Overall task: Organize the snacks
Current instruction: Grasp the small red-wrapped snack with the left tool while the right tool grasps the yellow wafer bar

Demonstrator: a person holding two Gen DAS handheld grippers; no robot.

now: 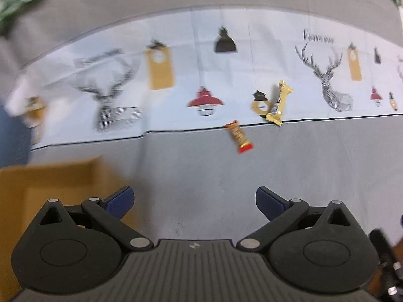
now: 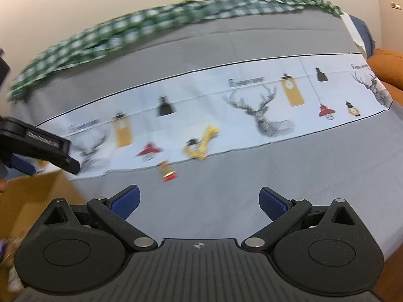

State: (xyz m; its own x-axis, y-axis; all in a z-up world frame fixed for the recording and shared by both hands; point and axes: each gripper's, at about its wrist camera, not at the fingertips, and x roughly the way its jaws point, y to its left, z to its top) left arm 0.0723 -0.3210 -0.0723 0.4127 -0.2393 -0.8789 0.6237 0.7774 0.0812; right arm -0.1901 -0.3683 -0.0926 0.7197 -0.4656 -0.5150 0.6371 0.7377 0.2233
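Observation:
Two wrapped snacks lie on the table. A red-ended brown bar (image 1: 238, 137) lies on the grey cloth at the edge of the white printed strip. A gold bar (image 1: 279, 103) lies just beyond it on the strip. Both show in the right wrist view, the red-ended bar (image 2: 166, 170) and the gold bar (image 2: 202, 144). My left gripper (image 1: 194, 202) is open and empty, well short of them. My right gripper (image 2: 199, 202) is open and empty too. A cardboard box (image 1: 47, 183) sits at the left, partly under my left gripper.
The white strip (image 1: 176, 58) printed with deer and lamps crosses the grey cloth (image 1: 302, 166). A green checked cloth (image 2: 151, 25) lies along the far edge. The left gripper's body (image 2: 37, 146) shows at the left above the box (image 2: 32, 201). An orange object (image 2: 388, 63) is at the far right.

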